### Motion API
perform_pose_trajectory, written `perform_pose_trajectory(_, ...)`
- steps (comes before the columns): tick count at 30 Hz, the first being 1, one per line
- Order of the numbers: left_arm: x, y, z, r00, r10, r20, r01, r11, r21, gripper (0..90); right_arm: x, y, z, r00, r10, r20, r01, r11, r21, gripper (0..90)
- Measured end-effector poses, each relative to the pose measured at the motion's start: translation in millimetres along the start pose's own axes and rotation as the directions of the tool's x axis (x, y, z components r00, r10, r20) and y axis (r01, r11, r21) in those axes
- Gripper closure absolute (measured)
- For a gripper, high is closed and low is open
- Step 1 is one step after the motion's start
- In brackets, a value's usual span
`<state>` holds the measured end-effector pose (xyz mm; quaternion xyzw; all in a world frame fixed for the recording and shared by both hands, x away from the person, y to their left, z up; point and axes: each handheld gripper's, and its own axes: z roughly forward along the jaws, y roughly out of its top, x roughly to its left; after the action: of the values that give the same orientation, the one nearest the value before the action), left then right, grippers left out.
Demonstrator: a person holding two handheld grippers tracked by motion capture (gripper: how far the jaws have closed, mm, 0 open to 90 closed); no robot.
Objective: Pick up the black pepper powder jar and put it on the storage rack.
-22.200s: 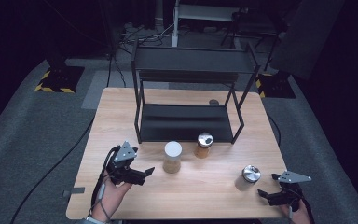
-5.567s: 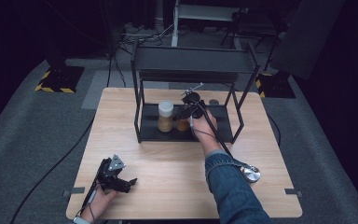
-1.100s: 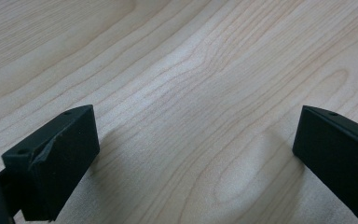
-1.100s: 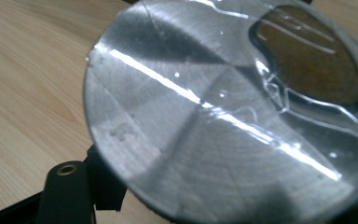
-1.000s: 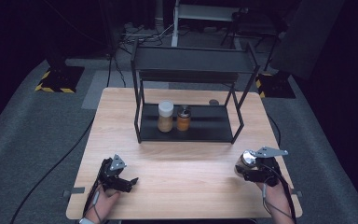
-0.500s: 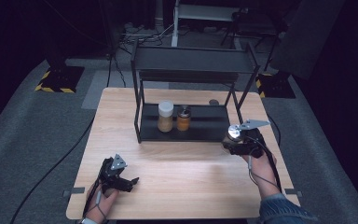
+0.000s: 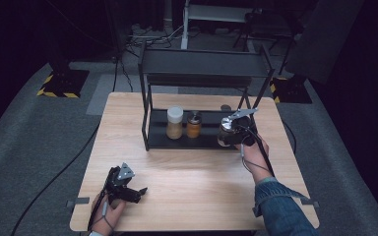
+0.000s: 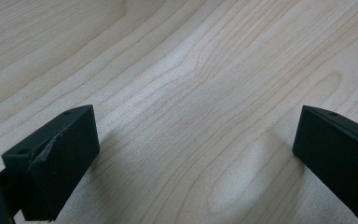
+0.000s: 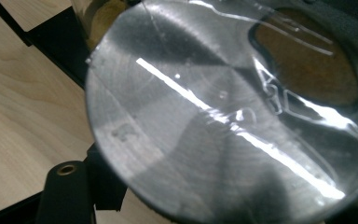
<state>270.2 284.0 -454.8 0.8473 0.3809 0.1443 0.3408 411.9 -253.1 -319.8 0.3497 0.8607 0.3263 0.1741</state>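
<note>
My right gripper (image 7: 230, 132) is shut on a silver-lidded jar (image 7: 225, 131) and holds it at the right front corner of the black rack's lower shelf (image 7: 202, 142). In the right gripper view the jar's shiny metal lid (image 9: 214, 121) is very close, with one black finger (image 9: 67, 191) beside it at the lower left. On that shelf stand a white-lidded jar (image 7: 174, 122) and a smaller dark-lidded jar (image 7: 194, 125), side by side. My left gripper (image 7: 137, 191) rests on the wooden table (image 7: 192, 187) at the front left. It is open, with bare wood between its fingers (image 8: 56, 158).
The black two-tier rack (image 7: 204, 69) stands at the back middle of the table, with thin uprights at its corners. A small dark round object (image 7: 225, 107) lies behind it on the right. Dark floor and cables surround the table.
My right gripper has carried the silver-lidded jar from the table's front right, up and leftward, to the rack's right front corner. The left gripper has stayed put.
</note>
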Motion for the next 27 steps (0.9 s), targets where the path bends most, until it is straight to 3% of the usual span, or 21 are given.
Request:
perform_pose_trajectory(7,-0.5,0.1,-0.2,1.0,-0.001,-0.001,0.001,1.0,0.001,0.0,-9.8,12.7,23.7,0.9998,0.018,-0.011,-0.018,1.0,-0.008,30.0)
perform_pose_trajectory(12,-0.8,0.0,-0.1,1.0,-0.002,-0.002,0.002,1.0,0.001,0.0,-10.3,23.1,42.7,0.9999,-0.003,0.01,0.003,1.0,0.008,30.0)
perform_pose_trajectory(15,-0.8,0.0,-0.1,1.0,-0.003,-0.002,0.003,1.0,0.001,0.0,-15.6,26.4,55.1,0.9999,0.011,0.008,-0.011,1.0,0.019,30.0)
perform_pose_trajectory(27,-1.8,0.1,-0.3,1.0,-0.002,-0.002,0.002,1.0,0.002,0.0,-27.5,25.0,91.1,0.9991,0.041,0.012,-0.042,0.998,0.044,30.0)
